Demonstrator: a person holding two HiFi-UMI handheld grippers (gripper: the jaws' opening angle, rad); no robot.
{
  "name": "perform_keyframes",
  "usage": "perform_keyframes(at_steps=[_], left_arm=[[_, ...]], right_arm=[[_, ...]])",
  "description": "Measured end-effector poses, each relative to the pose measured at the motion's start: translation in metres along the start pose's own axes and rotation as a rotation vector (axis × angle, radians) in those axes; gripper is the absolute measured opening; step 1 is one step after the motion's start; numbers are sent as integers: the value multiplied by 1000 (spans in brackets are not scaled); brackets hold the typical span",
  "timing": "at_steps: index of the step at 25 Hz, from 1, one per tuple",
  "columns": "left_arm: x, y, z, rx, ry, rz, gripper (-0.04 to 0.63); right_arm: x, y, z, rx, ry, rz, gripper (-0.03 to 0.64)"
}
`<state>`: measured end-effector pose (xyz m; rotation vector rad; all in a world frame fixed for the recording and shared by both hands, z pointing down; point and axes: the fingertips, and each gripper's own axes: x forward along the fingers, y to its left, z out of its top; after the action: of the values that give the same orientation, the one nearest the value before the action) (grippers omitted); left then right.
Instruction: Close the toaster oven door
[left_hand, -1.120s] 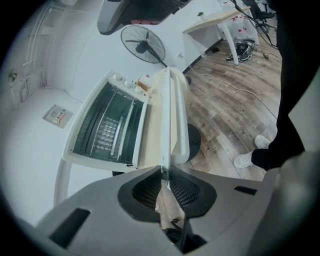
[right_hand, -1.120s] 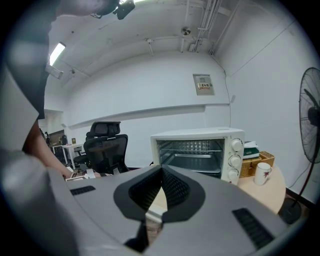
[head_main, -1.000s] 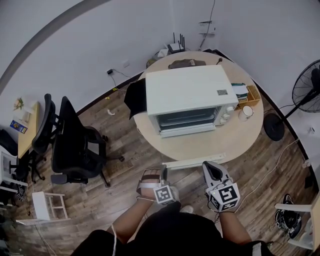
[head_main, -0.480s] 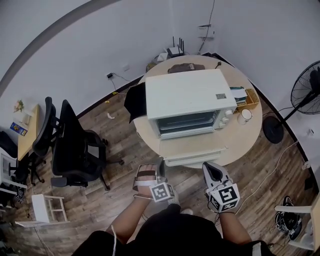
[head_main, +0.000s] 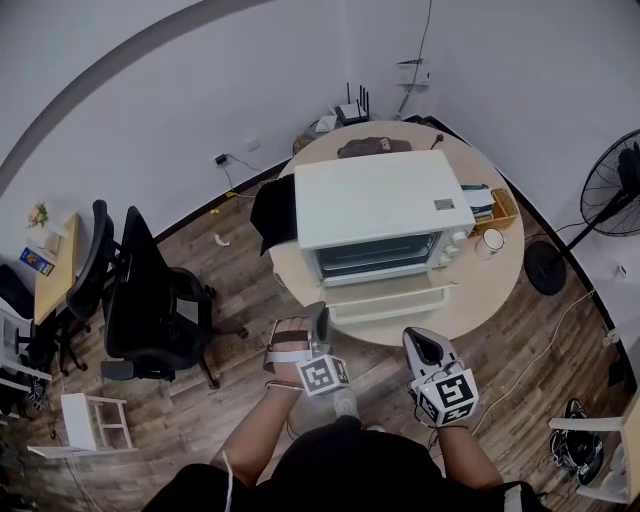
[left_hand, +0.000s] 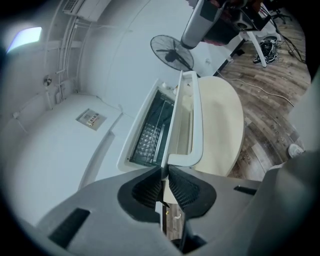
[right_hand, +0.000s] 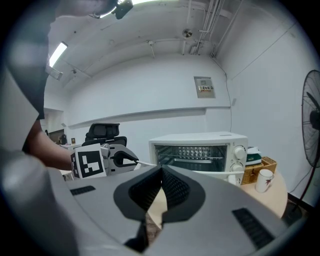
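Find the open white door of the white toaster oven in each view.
Head view: centre; the open white door lies flat before the white toaster oven, its corner in the left tongs.
Left gripper view: centre, door rising from the tongs.
Right gripper view: door a thin edge-on strip at mid-height.
Shared landmark: black standing fan, in all three.

White toaster oven (head_main: 380, 200), set on round table (head_main: 492, 292), white-framed door (head_main: 388, 300) hinged down, left open toward the table's near edge.
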<state>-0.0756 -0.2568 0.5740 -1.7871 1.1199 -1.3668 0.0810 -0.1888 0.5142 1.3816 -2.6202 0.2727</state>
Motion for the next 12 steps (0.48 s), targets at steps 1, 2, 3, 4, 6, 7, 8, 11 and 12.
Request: perform_keyframes(at_steps=[1, 2, 3, 4, 6, 7, 8, 11, 12], left_arm=[[2, 3, 0, 4, -5, 5, 38], [3, 6, 0, 7, -10, 11, 38], [5, 9, 1, 10, -14, 15, 40], [6, 11, 1, 13, -17, 18, 41], [10, 16, 1, 15, -25, 20, 44], [11, 18, 1, 16, -28, 19, 44], [13, 20, 2, 18, -31, 17, 46], [17, 28, 2, 10, -38, 8, 48], [18, 30, 2, 0, -39, 2, 48]], right_arm=[[2, 0, 1, -2, -1, -2, -3], [4, 0, 2, -4, -2, -4, -3], [6, -1, 3, -6, -2, -6, -3], [8, -1, 4, -10, -2, -8, -3], [12, -2, 6, -15, -1, -13, -3], [15, -2, 7, -15, -2, -15, -3], [17, -3, 10, -12, -5, -17, -3], [22, -2, 21, -5, -24, -30, -3], [24, -1, 24, -11, -27, -34, -3]])
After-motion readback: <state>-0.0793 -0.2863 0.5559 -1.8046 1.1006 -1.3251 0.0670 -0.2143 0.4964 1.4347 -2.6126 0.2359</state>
